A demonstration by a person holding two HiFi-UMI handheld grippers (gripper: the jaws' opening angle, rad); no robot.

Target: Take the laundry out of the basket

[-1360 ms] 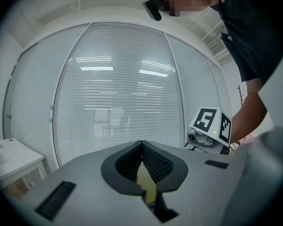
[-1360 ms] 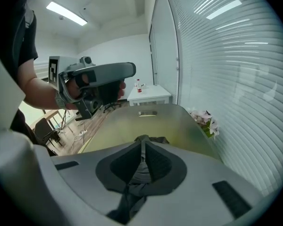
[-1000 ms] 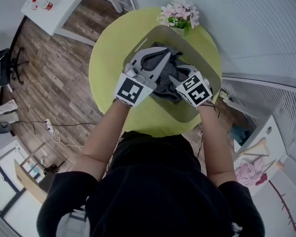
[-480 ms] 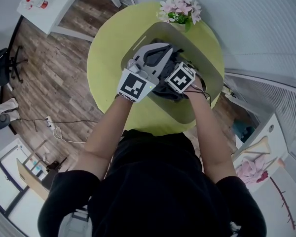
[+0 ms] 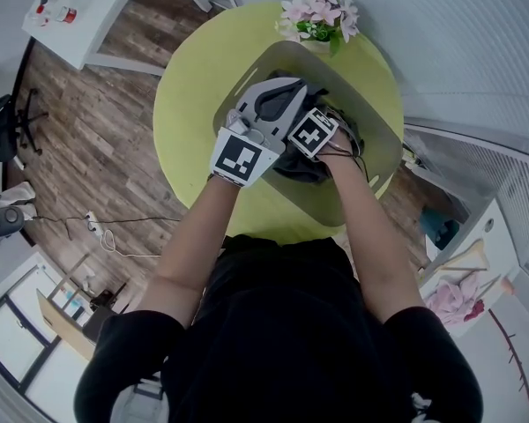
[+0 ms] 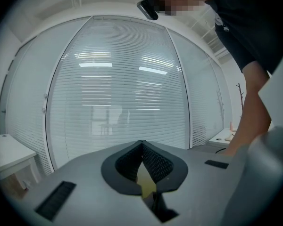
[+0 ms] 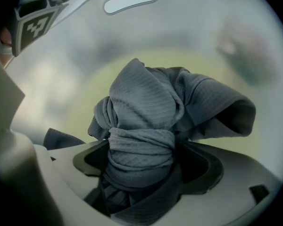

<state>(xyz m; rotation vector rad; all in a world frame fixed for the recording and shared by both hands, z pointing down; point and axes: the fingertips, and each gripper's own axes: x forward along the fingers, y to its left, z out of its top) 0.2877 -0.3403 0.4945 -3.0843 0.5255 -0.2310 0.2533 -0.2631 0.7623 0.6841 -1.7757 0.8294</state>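
A grey laundry basket (image 5: 371,162) stands on a round yellow-green table (image 5: 192,95). Dark grey laundry (image 5: 305,162) lies bunched inside it. My left gripper (image 5: 297,89) hovers over the basket's left part, jaws pointing to the far rim. In the left gripper view its jaws (image 6: 142,147) are shut with nothing between them. My right gripper, seen by its marker cube (image 5: 313,133), points down into the laundry beside the left one. Its jaws (image 7: 141,173) are opening, and a twisted bundle of grey cloth (image 7: 141,126) stands between the wide pads.
Pink flowers (image 5: 318,19) sit on the table just past the basket's far rim. The basket's handle slot (image 7: 129,0) shows ahead of the right gripper. A white desk (image 5: 79,16) and an office chair (image 5: 9,113) stand on the wooden floor at the left.
My right gripper has moved left across the basket, up against the left gripper and over the middle of the laundry. The left gripper has barely moved.
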